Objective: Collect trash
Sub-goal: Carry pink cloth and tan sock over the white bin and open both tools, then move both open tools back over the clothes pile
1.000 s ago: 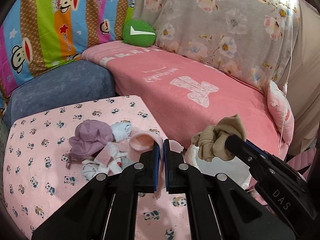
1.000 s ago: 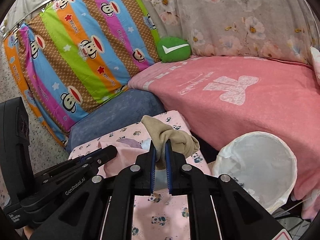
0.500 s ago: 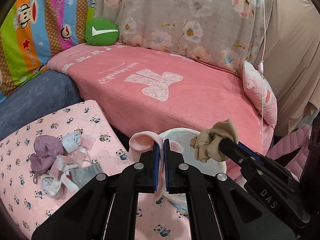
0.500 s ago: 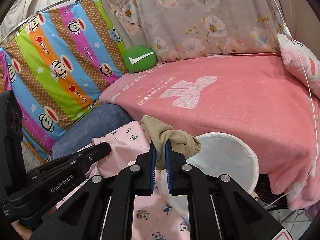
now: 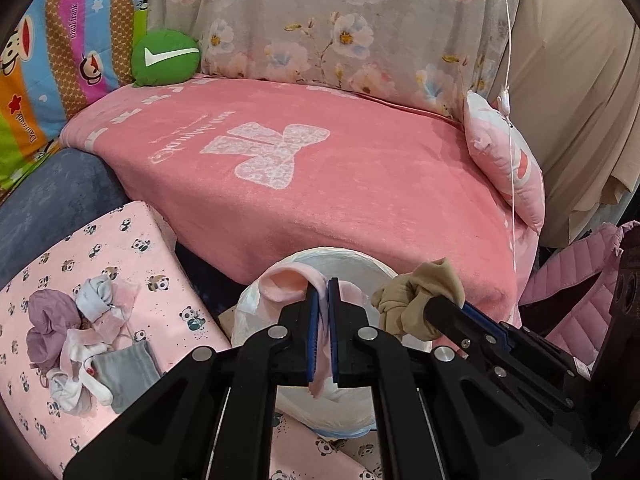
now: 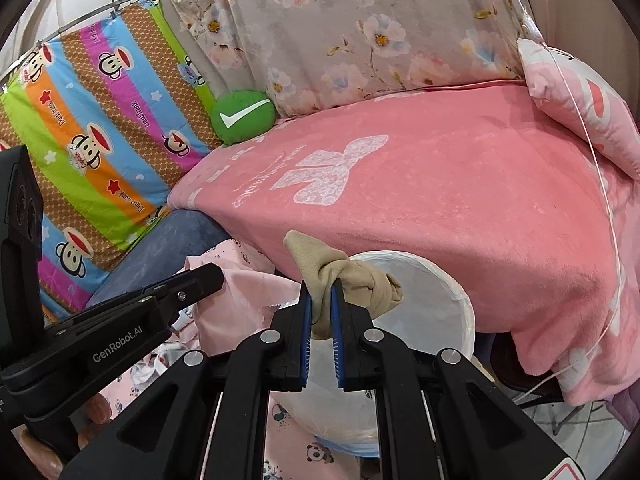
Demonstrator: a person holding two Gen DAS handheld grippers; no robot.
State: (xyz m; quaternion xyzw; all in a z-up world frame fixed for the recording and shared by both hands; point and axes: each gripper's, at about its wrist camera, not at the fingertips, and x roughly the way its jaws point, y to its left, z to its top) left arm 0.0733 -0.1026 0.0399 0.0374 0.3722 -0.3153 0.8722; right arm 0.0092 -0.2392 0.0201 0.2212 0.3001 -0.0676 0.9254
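Observation:
My left gripper (image 5: pixel 323 284) is shut on a pale pink sock (image 5: pixel 286 285), held over the white-lined bin (image 5: pixel 352 258). To its right, my right gripper (image 5: pixel 450 306) holds a knotted tan sock (image 5: pixel 416 296) above the bin's right rim. In the right wrist view the right gripper (image 6: pixel 320 286) is shut on that tan sock (image 6: pixel 360 280), with the bin (image 6: pixel 424 300) just beyond and below. The left gripper (image 6: pixel 208 276) enters from the left with the pink sock (image 6: pixel 240 304) hanging under it. A pile of socks and small cloths (image 5: pixel 92 336) lies on the panda-print surface (image 5: pixel 132 248) at the left.
A pink blanket (image 5: pixel 320 168) covers the sofa behind the bin. A green cushion (image 5: pixel 166 58) sits at its back corner and a pink pillow (image 5: pixel 508 164) at its right end. A thin white cord (image 5: pixel 510 140) hangs down there. A pink quilted bag (image 5: pixel 572 280) stands at far right.
Both grippers have swung right, from the sock pile on the panda-print surface to above the bin, each still gripping its sock. The pile now lies at the left edge.

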